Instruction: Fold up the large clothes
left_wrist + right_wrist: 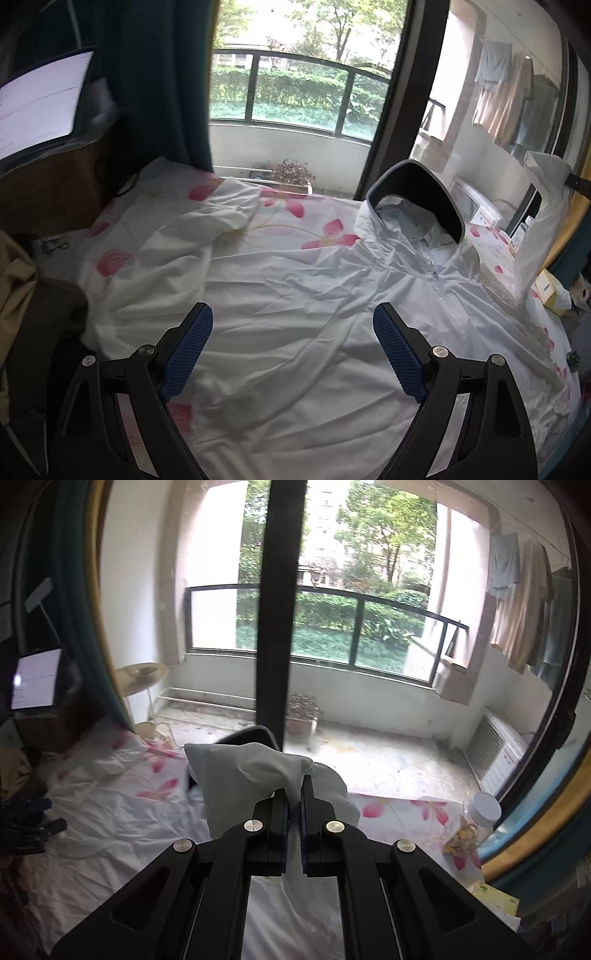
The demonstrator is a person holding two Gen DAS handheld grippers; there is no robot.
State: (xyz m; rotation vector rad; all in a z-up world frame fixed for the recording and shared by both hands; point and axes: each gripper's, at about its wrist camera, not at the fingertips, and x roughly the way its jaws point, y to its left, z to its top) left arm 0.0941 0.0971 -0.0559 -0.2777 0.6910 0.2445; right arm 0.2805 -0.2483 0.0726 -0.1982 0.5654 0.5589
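Left gripper [293, 319]: black frame with blue textured pads [188, 354]; jaws spread wide with nothing between them; it hangs above the cloth and points down over the middle of the garment.

Right gripper [294, 794]: black frame, the two fingers drawn almost together; a bunched fold of pale cloth is pinched between the tips and lifted clear of the bed; in the left wrist view the raised cloth shows at the far right edge.

Garment: a large pale blue, thin hooded jacket [388, 295] with a front zip; it lies face up and wrinkled across the bed, hood toward the window, one sleeve crumpled out to the left; the pinched part [255, 771] puffs up ahead of the right gripper's fingertips.

Hood brim: a stiff dark visor [417, 192] arching upright over the collar.

Bed: a white sheet printed with pink flowers [317, 229] under the jacket.

Right of bed: a clear plastic jar with a white lid [480, 812] lying on the sheet near the edge; a small yellow box [550, 291] just beside the jacket's far side.

Left of bed: a lit screen [40, 107] on a brown surface.

Beyond: a glass door with a dark frame [280, 609]; a balcony with a railing, a potted plant [293, 175] and clothes hanging at the right.
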